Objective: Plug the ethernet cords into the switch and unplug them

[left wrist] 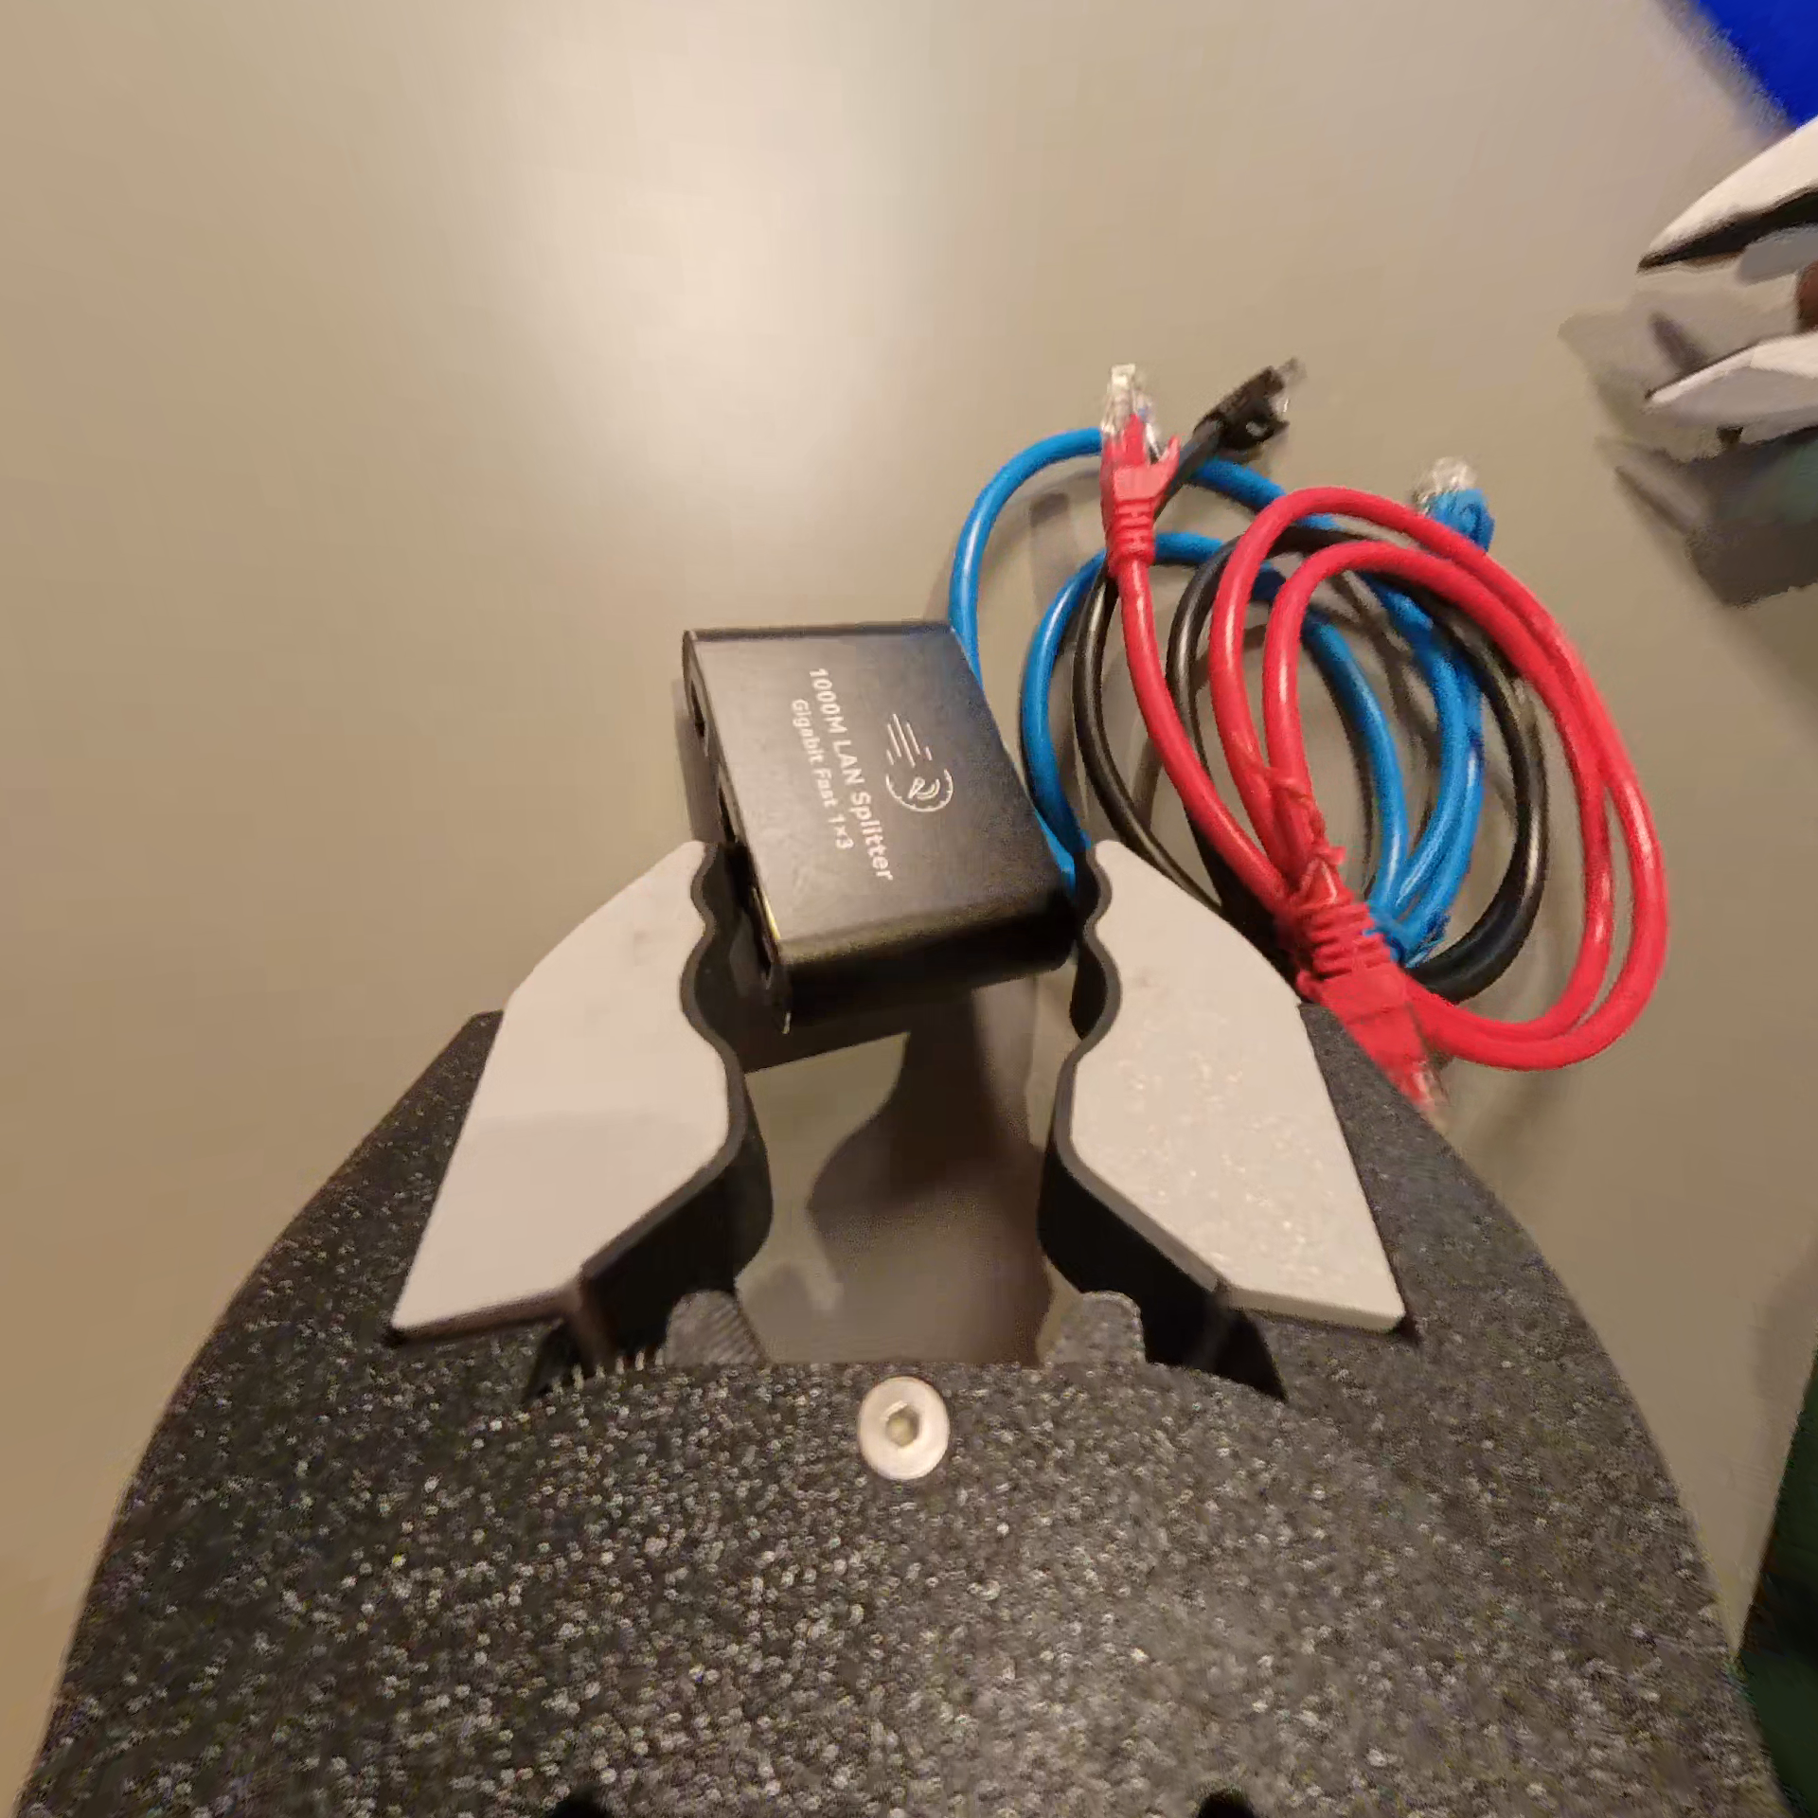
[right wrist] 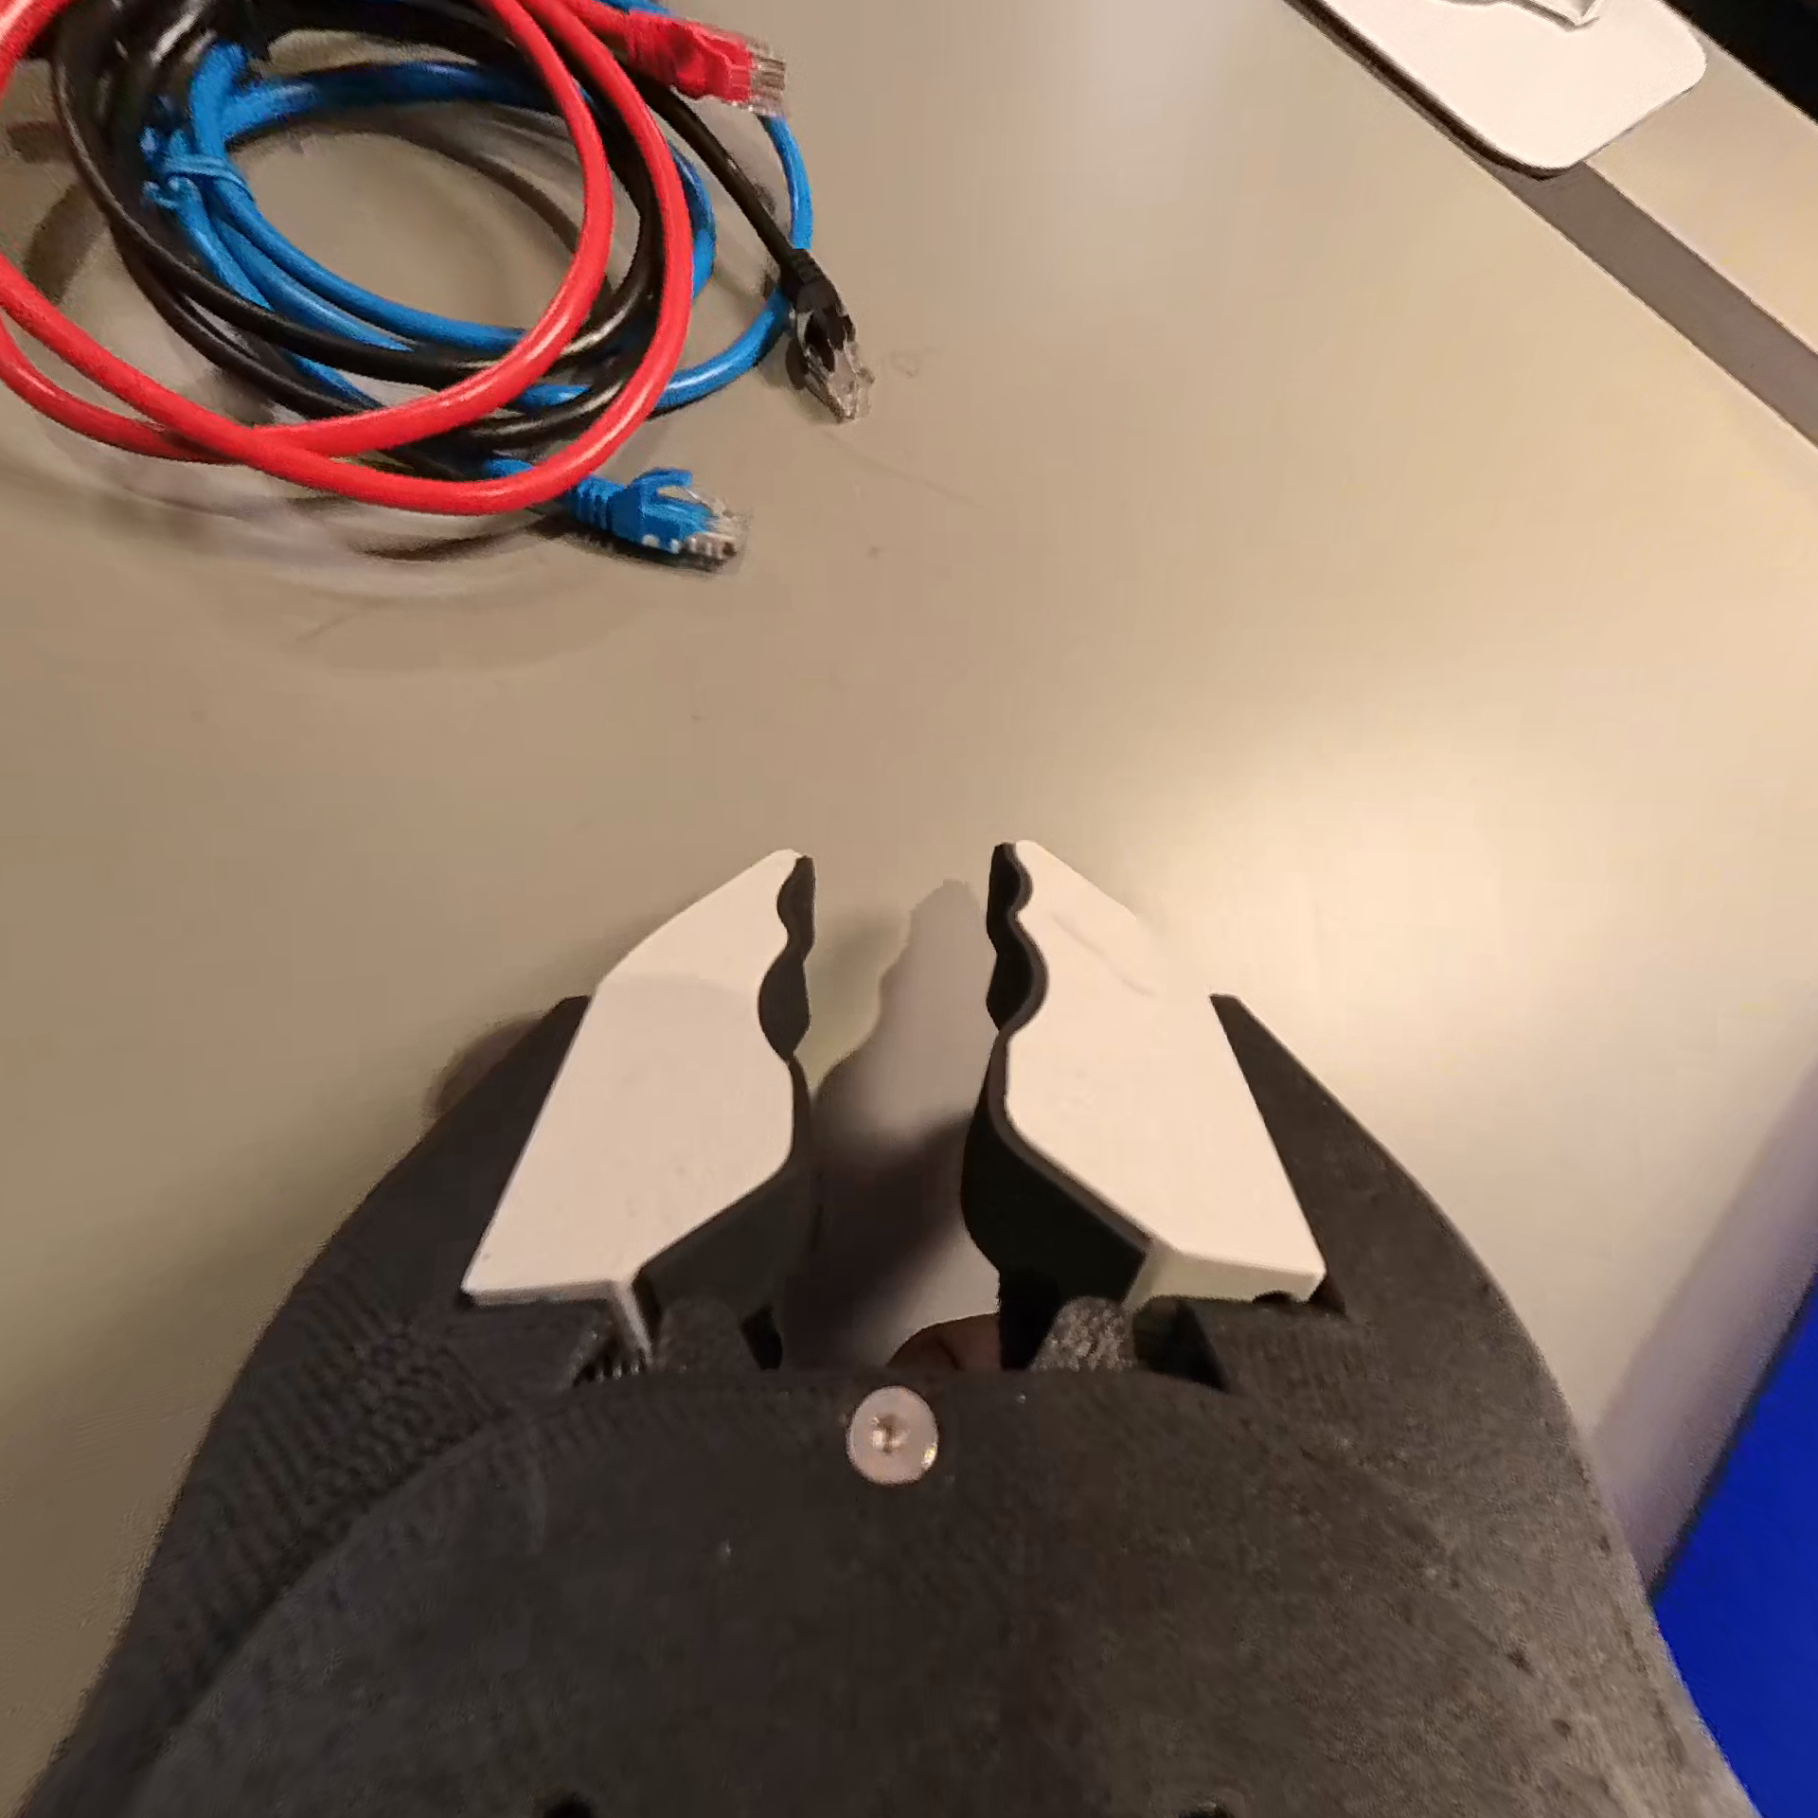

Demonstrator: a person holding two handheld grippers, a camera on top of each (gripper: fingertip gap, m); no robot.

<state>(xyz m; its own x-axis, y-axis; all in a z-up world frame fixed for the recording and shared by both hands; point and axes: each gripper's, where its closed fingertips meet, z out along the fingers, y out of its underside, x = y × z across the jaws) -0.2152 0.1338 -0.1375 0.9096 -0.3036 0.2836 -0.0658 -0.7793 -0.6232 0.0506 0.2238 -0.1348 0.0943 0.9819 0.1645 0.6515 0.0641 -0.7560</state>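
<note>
The black switch (left wrist: pixel 866 797) is clamped between the fingers of my left gripper (left wrist: pixel 900 866), its row of ports facing left. It seems raised a little off the beige table (left wrist: pixel 393 492). Just right of it lies a coiled bundle of red (left wrist: pixel 1574 787), blue (left wrist: pixel 1043 689) and black (left wrist: pixel 1092 708) ethernet cords, all unplugged. In the right wrist view the bundle (right wrist: pixel 590 246) lies far left, with the blue plug (right wrist: pixel 669 516), black plug (right wrist: pixel 826 334) and red plug (right wrist: pixel 718 64) pointing right. My right gripper (right wrist: pixel 900 866) is open and empty, low over bare table; it also shows in the left wrist view (left wrist: pixel 1731 325).
A flat pale-grey object (right wrist: pixel 1535 69) lies at the far right corner of the table. The table edge (right wrist: pixel 1672 1230) runs down the right side, with a blue surface (right wrist: pixel 1751 1525) below it. One gripper's finger ends stand about 30 cm off the other's. My left tips are roughly 11 cm from the bundle (right wrist: pixel 590 246).
</note>
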